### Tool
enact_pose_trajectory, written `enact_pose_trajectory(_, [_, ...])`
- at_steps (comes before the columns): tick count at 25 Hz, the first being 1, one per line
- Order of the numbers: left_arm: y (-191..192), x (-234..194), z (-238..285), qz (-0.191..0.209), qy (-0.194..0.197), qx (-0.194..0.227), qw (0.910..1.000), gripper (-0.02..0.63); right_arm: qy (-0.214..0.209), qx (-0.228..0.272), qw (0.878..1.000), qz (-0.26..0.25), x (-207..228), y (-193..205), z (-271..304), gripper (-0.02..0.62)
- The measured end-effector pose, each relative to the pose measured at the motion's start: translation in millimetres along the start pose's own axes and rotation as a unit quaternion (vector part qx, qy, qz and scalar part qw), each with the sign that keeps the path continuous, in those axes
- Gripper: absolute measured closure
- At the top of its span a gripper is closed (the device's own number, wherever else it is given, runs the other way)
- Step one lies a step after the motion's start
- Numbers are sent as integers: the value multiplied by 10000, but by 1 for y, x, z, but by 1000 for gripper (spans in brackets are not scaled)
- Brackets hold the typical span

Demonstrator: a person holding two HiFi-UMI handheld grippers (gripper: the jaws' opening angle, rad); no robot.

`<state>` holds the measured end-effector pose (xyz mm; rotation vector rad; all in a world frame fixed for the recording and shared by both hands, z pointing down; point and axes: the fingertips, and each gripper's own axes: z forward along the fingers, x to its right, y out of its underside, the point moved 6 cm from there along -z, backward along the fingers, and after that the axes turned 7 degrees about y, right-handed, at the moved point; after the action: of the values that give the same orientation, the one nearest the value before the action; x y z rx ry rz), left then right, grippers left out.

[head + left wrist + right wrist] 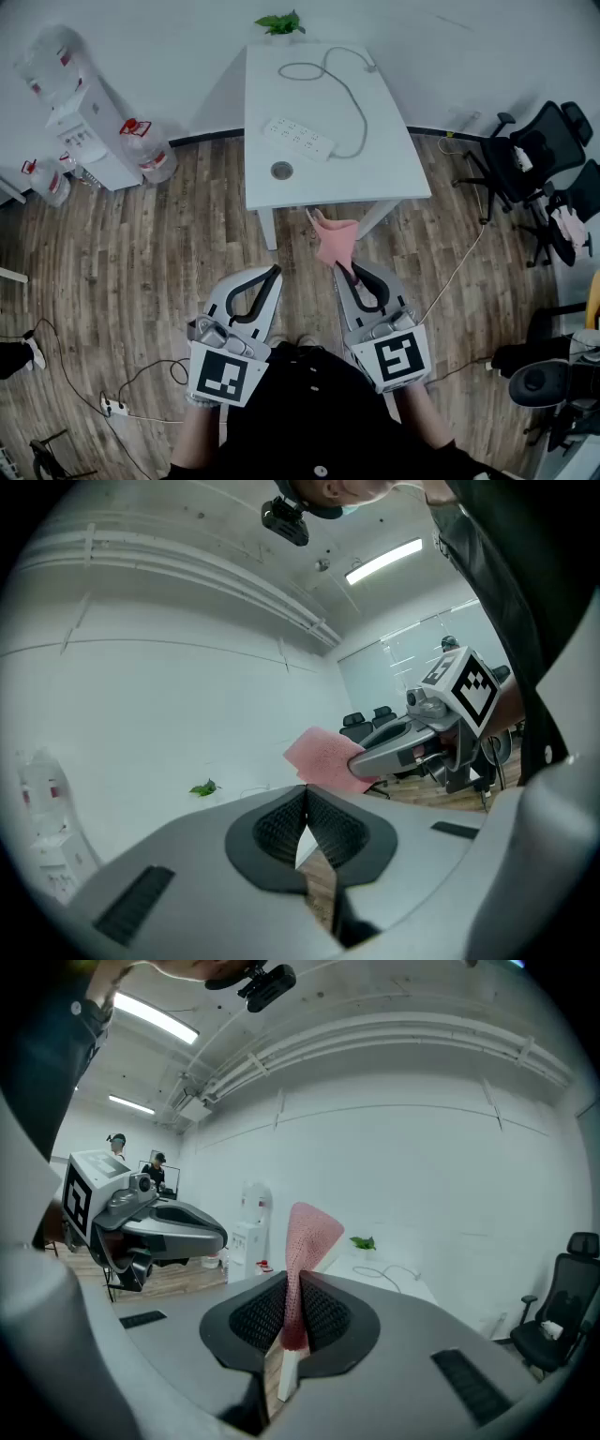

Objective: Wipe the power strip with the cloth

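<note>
Two grippers sit low and close to your body, both pointing forward at the table (394, 176). Your right gripper (345, 272) is clamped on the cloth (335, 242), which stands up from its jaws. Your left gripper (273, 273) is closed on nothing. The strip (300, 138) lies on the table, well ahead, with its long axis going from far-left to near-right. Its near end is on the right gripper's side, so I think this arm must reach forward and slightly left.
</note>
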<state>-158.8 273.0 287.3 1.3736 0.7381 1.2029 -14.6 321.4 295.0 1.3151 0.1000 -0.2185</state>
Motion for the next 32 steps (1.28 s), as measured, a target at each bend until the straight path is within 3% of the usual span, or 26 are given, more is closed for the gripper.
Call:
enact_pose_trajectory(14, [6, -7, 1, 7, 121, -39, 9999, 592, 22, -48, 10000, -54, -1, -2, 9, 546])
enact_pose_trajectory(32, [16, -29, -20, 34, 108, 50, 9999, 592, 452, 131, 9989, -28, -11, -8, 16, 546])
